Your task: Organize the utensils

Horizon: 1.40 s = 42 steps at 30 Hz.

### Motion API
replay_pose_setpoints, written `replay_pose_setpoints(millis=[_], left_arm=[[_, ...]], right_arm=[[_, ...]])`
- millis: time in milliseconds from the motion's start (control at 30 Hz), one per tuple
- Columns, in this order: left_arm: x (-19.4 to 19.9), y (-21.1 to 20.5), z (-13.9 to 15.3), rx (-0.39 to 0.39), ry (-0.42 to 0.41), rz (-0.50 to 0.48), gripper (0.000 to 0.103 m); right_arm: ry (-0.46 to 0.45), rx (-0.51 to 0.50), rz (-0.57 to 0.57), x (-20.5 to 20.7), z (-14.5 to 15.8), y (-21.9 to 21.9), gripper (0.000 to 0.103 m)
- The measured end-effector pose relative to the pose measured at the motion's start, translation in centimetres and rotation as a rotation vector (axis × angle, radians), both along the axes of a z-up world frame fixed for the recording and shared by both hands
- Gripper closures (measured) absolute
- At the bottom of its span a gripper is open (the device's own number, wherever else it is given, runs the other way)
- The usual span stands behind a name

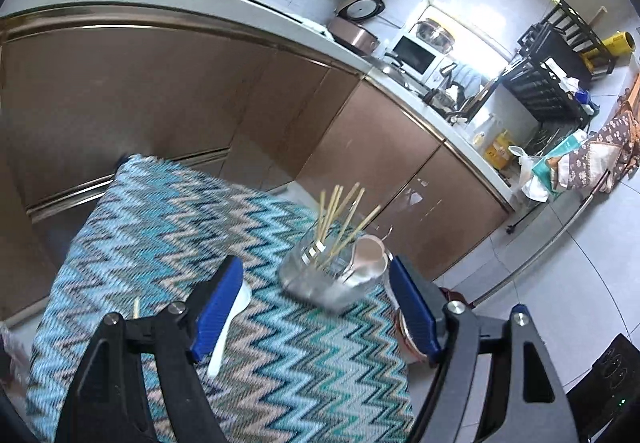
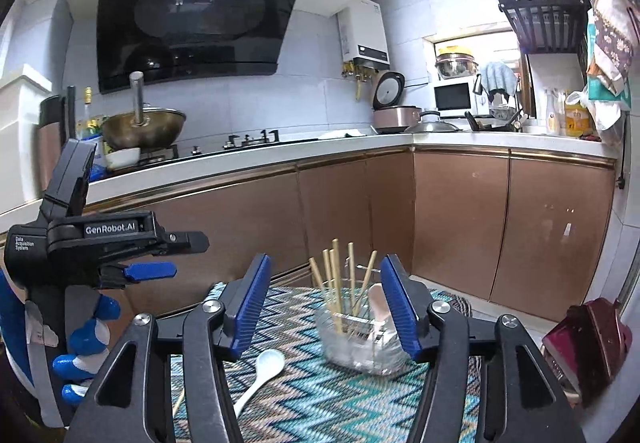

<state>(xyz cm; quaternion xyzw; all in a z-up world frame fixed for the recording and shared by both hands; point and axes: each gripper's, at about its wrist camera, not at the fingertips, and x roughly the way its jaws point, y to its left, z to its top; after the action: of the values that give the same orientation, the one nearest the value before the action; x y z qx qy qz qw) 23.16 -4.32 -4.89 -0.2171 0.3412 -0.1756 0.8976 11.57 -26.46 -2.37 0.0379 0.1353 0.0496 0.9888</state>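
Observation:
A clear glass jar (image 1: 320,275) (image 2: 360,339) stands on the zigzag-patterned cloth (image 1: 160,227) (image 2: 320,403). It holds several wooden chopsticks (image 1: 332,223) (image 2: 336,283) and a pink spoon (image 1: 368,255) (image 2: 378,303). A white spoon (image 1: 228,327) (image 2: 260,371) lies on the cloth left of the jar. One loose chopstick (image 1: 136,307) lies further left. My left gripper (image 1: 316,307) is open above the cloth, its left finger over the white spoon. My right gripper (image 2: 324,307) is open and empty, the jar by its right finger. The left gripper also shows in the right wrist view (image 2: 160,259).
Brown cabinets (image 2: 400,203) and a white counter (image 2: 280,151) run behind the table. A wok (image 2: 144,127) sits on the hob, a rice cooker (image 2: 396,111) and microwave (image 2: 452,95) farther right. A dark red object (image 2: 588,343) stands right of the table.

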Motion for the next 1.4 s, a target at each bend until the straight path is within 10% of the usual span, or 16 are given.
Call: replay_pose_setpoints(millis=[233,833,1400], left_arm=[[-4.8,3.0,-0.1,0.025,0.004,0.031,0.029],[-16.0,7.6,3.1,0.191,-0.293,0.234,0.029],[-20.4,7.9,4.4,0.322,-0.435,0.326,0.029]], right_arm=[[0.007,-0.009,0.035,-3.6,0.2,2.1,0.039],[-0.066,-0.044,0.063,-10.0,1.1,6.4,0.0],[-0.153,-0.06,-0.003,-12.4,1.6,7.0,0.0]])
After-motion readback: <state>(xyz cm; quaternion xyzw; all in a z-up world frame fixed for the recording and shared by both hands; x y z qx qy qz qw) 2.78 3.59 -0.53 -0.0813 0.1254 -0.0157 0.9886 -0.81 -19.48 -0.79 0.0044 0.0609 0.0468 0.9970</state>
